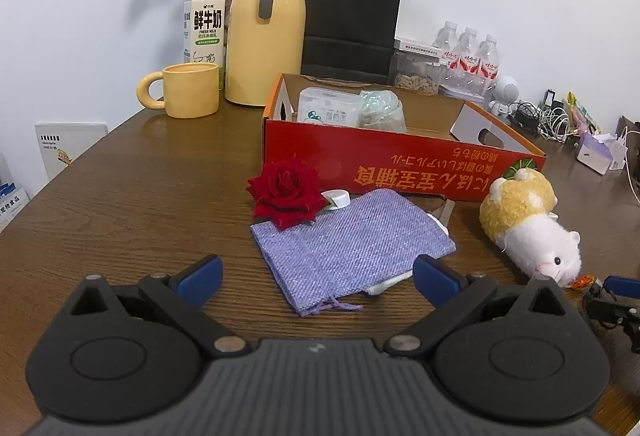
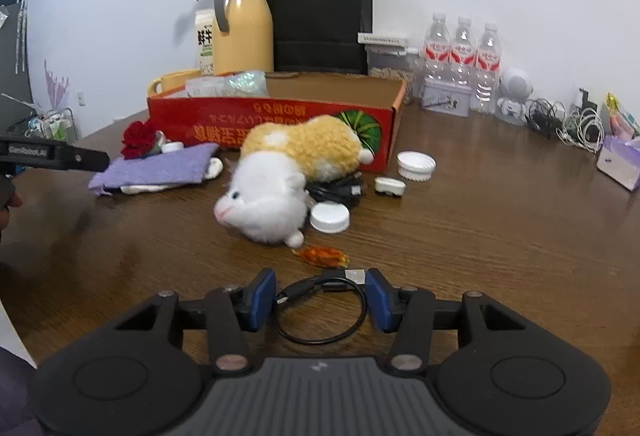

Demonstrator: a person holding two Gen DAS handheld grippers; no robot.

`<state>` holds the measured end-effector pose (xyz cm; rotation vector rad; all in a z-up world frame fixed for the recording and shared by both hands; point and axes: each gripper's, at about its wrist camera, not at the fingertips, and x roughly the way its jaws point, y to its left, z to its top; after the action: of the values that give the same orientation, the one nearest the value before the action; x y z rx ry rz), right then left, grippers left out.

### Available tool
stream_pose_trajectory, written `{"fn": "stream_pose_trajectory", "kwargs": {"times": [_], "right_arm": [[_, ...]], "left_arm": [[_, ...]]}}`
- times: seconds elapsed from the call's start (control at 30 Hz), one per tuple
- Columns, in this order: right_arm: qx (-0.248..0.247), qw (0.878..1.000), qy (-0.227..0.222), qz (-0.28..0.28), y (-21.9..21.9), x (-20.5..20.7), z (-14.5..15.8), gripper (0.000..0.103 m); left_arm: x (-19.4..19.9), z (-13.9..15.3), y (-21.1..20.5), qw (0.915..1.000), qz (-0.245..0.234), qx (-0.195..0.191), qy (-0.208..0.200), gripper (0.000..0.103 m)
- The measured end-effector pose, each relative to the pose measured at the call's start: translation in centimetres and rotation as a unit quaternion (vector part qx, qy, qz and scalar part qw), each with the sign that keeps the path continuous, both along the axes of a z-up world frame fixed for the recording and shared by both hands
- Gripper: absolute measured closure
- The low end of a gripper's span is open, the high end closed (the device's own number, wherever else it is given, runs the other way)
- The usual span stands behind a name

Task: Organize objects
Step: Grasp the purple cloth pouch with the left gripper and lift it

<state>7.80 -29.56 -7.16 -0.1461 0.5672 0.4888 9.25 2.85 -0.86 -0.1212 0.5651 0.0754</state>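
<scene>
My right gripper point(image 2: 320, 294) has a small looped black USB cable point(image 2: 320, 310) between its blue pads, which touch it on both sides, just above the wooden table point(image 2: 500, 256). An orange candy wrapper point(image 2: 322, 255) and a yellow-and-white plush hamster point(image 2: 280, 172) lie just ahead of it. My left gripper point(image 1: 318, 272) stands wide open and holds nothing, over the near end of a purple cloth pouch point(image 1: 352, 236). A red rose point(image 1: 286, 192) rests on the pouch's far corner. Behind stands an open red cardboard box point(image 1: 400, 156) with packets inside.
White caps point(image 2: 330, 217) and a bundle of black cables point(image 2: 340, 192) lie right of the plush. A yellow jug point(image 1: 266, 24), yellow mug point(image 1: 188, 90), milk carton point(image 1: 204, 20), black paper bag point(image 1: 352, 16) and water bottles point(image 2: 464, 48) line the back. Tangled cords point(image 2: 576, 124) sit far right.
</scene>
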Motion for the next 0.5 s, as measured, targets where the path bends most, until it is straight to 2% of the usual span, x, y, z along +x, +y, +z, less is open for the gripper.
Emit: {"fn": "stream_pose_trajectory", "kwargs": {"times": [0.13,0.37,0.5], "right_arm": [[0.006,1.000,-0.015,0.000,-0.1,-0.4,0.7,0.055],[0.014,0.999,-0.033,0.000,-0.1,-0.5,1.5,0.055],[0.018,0.999,-0.036,0.004,0.4,-0.4,1.7,0.055]], "left_arm": [[0.7,-0.2,-0.4,1.0000,-0.003,0.004,0.006,0.000],[4.1,-0.8,-1.8,0.9994,-0.006,0.026,0.021,0.000],[5.9,-2.2,-2.0,0.9982,0.005,0.029,0.053,0.000]]}}
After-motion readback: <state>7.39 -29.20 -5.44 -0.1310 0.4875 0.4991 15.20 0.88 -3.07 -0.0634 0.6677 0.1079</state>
